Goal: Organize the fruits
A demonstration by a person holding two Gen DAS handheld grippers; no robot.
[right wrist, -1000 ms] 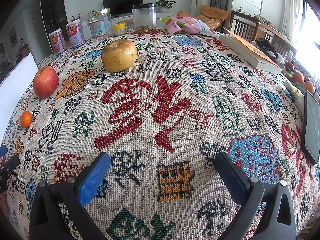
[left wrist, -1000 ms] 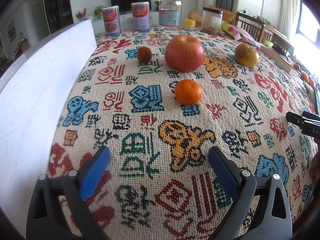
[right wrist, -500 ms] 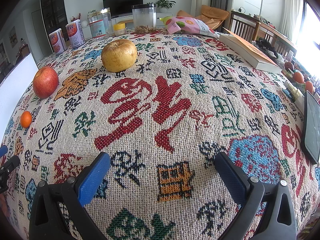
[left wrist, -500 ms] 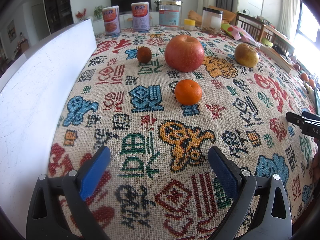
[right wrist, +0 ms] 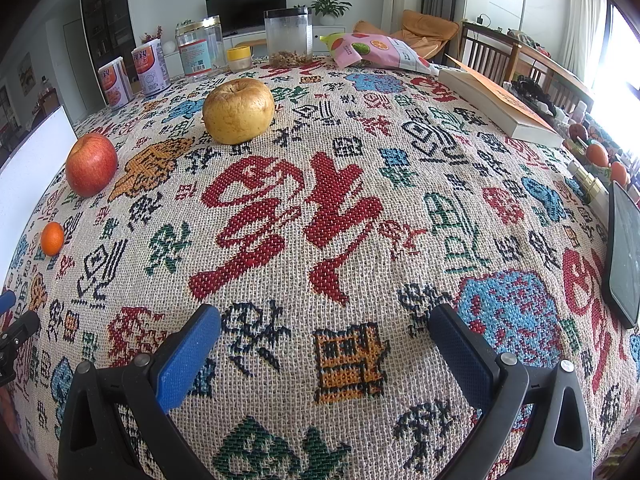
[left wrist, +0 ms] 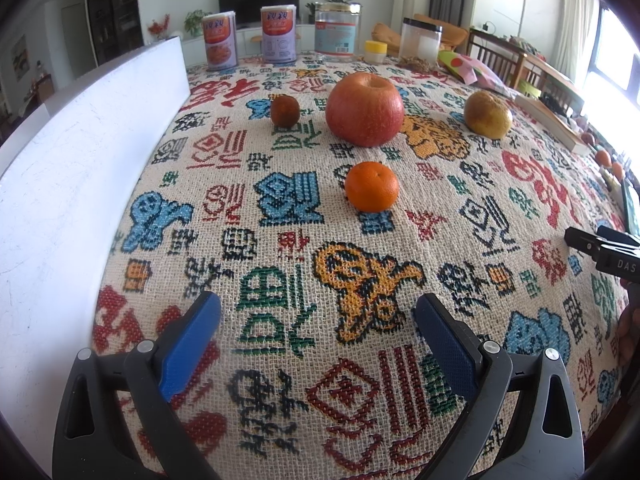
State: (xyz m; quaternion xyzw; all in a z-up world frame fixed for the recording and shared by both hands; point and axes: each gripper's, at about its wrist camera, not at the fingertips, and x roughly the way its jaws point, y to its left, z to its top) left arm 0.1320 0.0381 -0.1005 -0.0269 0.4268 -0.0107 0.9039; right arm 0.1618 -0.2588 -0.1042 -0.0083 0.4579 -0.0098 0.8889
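Four pieces of fruit sit apart on a woven tablecloth (left wrist: 280, 240) covered in red, blue, green and orange characters. In the left wrist view, the left gripper (left wrist: 318, 316) hovers low over the near edge of the cloth, its blue-padded fingers spread wide with nothing between them. Straight ahead lies an orange (left wrist: 372, 186), its small stem dimple turned up and slightly toward the camera. Farther back stands a red apple (left wrist: 364, 109), upright with its stem hollow facing up. To the apple's left rests a small dark brown fruit (left wrist: 285, 110), and far right a yellow-brown apple (left wrist: 488, 115). All are round, with no clear long axis. A white board (left wrist: 60, 184) runs along the table's left side.

In the right wrist view, the right gripper (right wrist: 325, 318) is likewise held wide apart and empty above the cloth. The yellow-brown apple sits far left of centre, upright, stem hollow on top, well away from the fingers. The red apple and the orange appear at the far left edge. Cans (right wrist: 150, 67), clear jars (right wrist: 288, 36), a snack bag (right wrist: 380, 52) and a book (right wrist: 500, 104) line the far and right sides of the table.
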